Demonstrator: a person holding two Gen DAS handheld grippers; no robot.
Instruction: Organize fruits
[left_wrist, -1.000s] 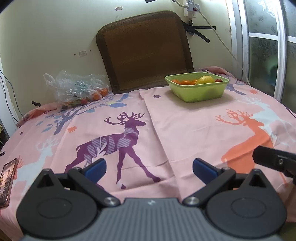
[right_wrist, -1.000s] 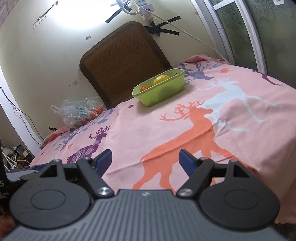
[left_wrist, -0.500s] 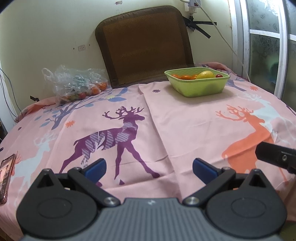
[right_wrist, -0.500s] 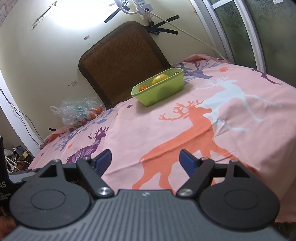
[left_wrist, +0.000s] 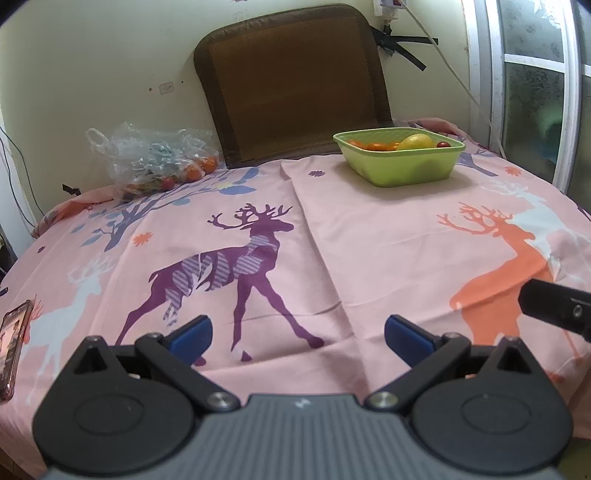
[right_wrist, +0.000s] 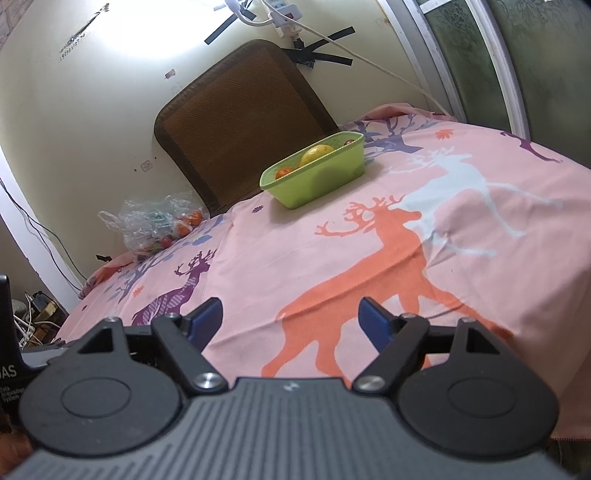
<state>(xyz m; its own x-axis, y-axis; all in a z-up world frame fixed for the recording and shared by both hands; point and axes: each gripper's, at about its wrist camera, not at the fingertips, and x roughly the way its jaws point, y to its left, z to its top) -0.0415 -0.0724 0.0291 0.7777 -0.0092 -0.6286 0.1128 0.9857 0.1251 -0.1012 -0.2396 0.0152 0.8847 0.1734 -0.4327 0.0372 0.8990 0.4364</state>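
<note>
Far right on the desk (left_wrist: 369, 236) sat the green bowl (left_wrist: 400, 166) w/ fruits, bag of fruit (left_wrist: 155, 162) far left, while left tongs (left_wrist: 293, 334) & right tongs (right_wrist: 291, 321), both released & empty, had crept slightly nearer, so sorting hadn't begun.

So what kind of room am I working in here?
Probably a home room, not a lab: a table under a pink deer-print cloth, a woven mat propped against the wall, and a phone at the table edge.
</note>
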